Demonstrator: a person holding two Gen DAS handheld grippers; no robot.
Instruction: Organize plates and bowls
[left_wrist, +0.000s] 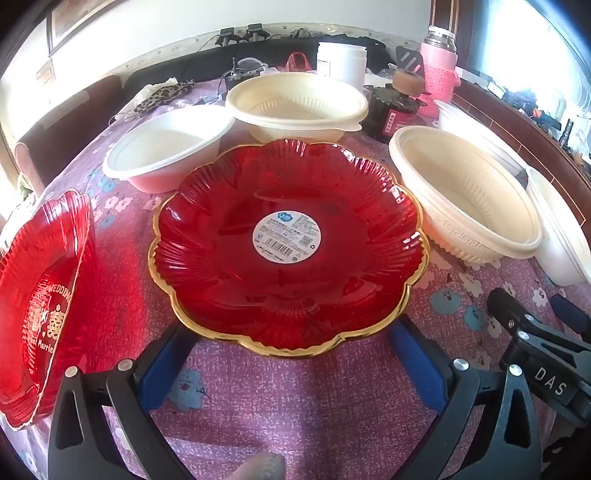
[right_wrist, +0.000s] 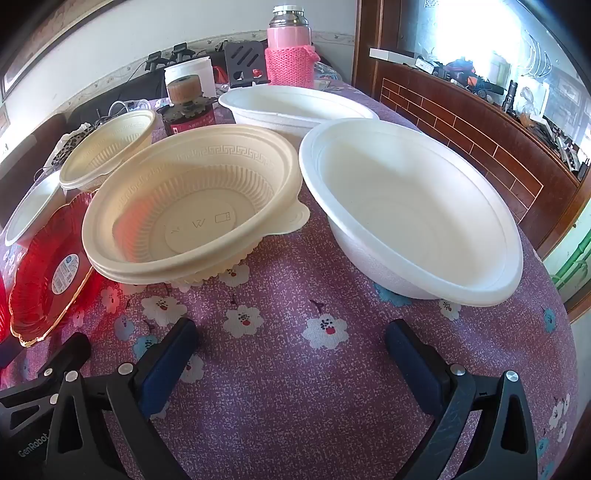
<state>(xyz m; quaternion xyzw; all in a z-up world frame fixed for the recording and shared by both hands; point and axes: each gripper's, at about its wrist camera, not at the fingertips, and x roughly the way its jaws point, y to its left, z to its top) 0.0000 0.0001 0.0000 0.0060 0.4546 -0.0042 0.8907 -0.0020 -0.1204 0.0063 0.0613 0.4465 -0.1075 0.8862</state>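
A red gold-rimmed flower plate (left_wrist: 288, 243) with a round label lies right in front of my left gripper (left_wrist: 291, 339), which is open and empty at its near rim. A second red plate (left_wrist: 40, 302) with gold lettering lies at the left. A white bowl (left_wrist: 166, 147) and a cream bowl (left_wrist: 295, 103) stand behind. A cream ribbed bowl (right_wrist: 192, 199) and a white bowl (right_wrist: 410, 206) stand ahead of my right gripper (right_wrist: 291, 332), open and empty over the tablecloth. Another white bowl (right_wrist: 295, 107) stands farther back. The right gripper also shows in the left wrist view (left_wrist: 532, 306).
The round table has a purple floral cloth (right_wrist: 295, 387). A pink flask (right_wrist: 290, 48), a white jar (right_wrist: 190, 75), a dark bottle (right_wrist: 190, 110) and cables crowd the back. A wooden wall panel (right_wrist: 480, 122) runs along the right.
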